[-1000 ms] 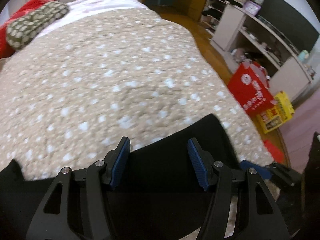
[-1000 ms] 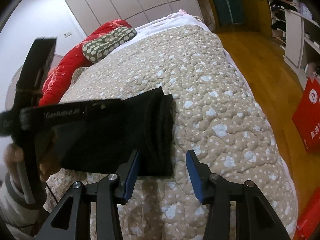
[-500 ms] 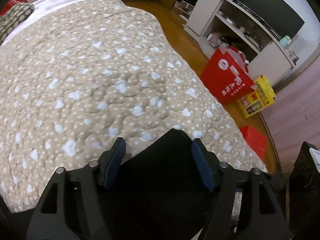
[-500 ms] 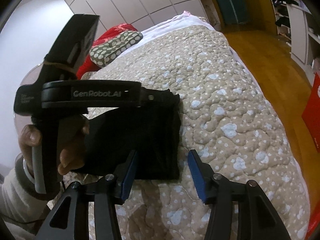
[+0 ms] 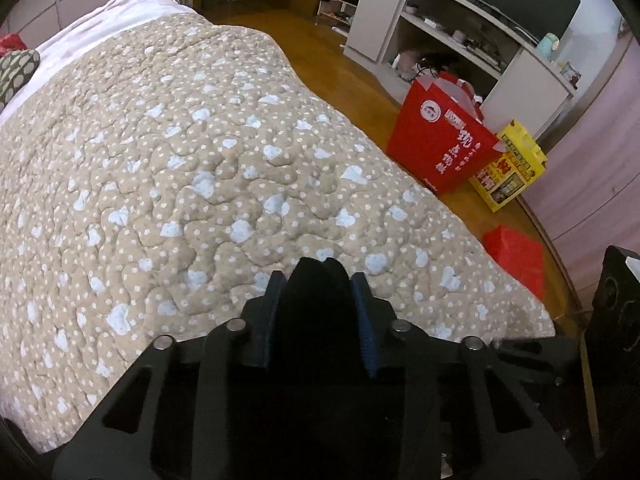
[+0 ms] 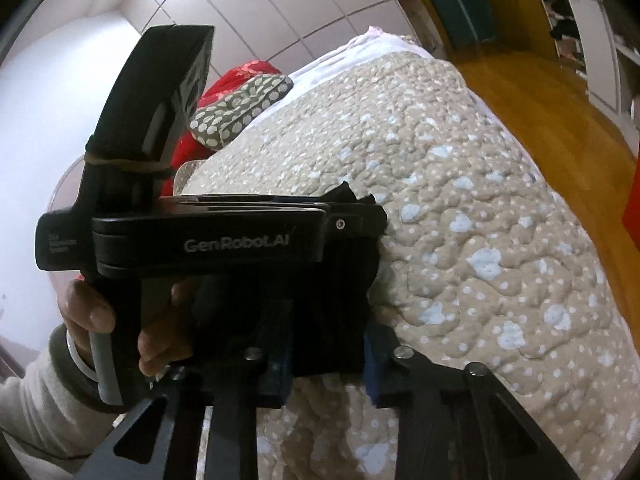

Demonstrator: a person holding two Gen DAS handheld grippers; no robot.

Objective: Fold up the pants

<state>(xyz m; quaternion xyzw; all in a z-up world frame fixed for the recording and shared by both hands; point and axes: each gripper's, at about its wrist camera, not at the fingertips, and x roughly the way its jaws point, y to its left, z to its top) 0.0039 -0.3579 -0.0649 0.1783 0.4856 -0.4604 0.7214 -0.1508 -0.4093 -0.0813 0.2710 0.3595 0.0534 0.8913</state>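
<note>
The black pants (image 5: 318, 280) lie folded on the beige quilted bed. My left gripper (image 5: 318, 292) is shut on a bunched edge of the pants, which pokes up between its blue pads. In the right wrist view the left gripper's black body (image 6: 224, 236) crosses in front, with the hand on its handle. My right gripper (image 6: 326, 356) is closed onto the near edge of the pants (image 6: 332, 320), with cloth filling the gap between its blue pads.
The bed's quilt (image 5: 180, 140) spreads ahead and left. A dotted pillow (image 6: 240, 108) and red bedding lie at the head. Right of the bed are wood floor, a red bag (image 5: 440, 140), a yellow box (image 5: 508, 168) and white shelves (image 5: 460, 28).
Both grippers have closed from open onto the pants' edge. The left gripper has moved closer to the right one and now fills much of its view.
</note>
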